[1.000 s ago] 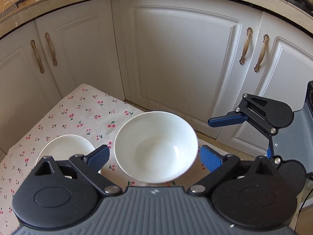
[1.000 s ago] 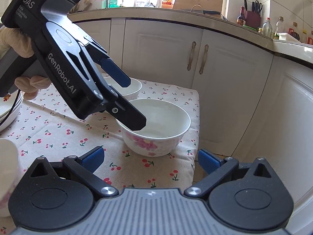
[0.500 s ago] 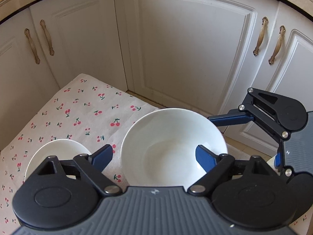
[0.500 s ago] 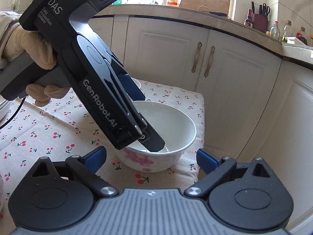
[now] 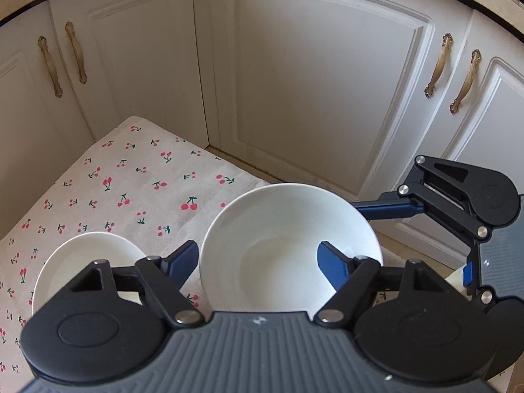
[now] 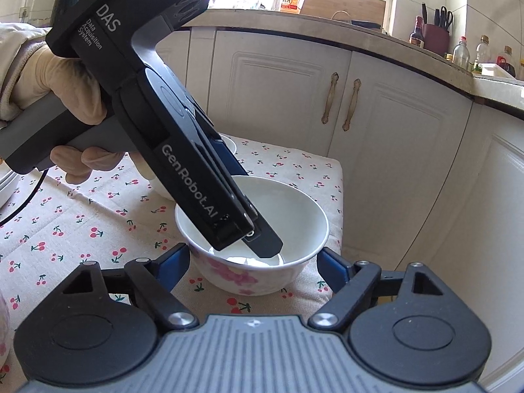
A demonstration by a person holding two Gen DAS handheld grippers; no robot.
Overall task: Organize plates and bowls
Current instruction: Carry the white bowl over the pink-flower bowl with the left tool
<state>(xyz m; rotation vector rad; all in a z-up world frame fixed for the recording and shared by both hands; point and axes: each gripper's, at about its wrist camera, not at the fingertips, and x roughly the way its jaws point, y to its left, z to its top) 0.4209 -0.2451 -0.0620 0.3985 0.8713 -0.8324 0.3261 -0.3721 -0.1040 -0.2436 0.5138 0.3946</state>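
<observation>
The white bowl with pink flowers (image 6: 252,245) sits near the corner of the cherry-print worktop (image 6: 82,222). The left gripper (image 5: 258,262) has its jaws spread, one finger inside the bowl, seemingly astride its rim. The right gripper (image 6: 253,262) flanks the bowl, jaws spread. A second white bowl (image 5: 88,262) stands just beside.

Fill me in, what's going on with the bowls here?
A person holds a gripper in each hand over a table with a cherry-print cloth. The left gripper is open and straddles the near wall of the floral bowl, one finger inside, the other outside. The bowl sits on the cloth, not lifted. The right gripper is open, hovering just in front of that bowl. A second white bowl sits beside it.
</observation>
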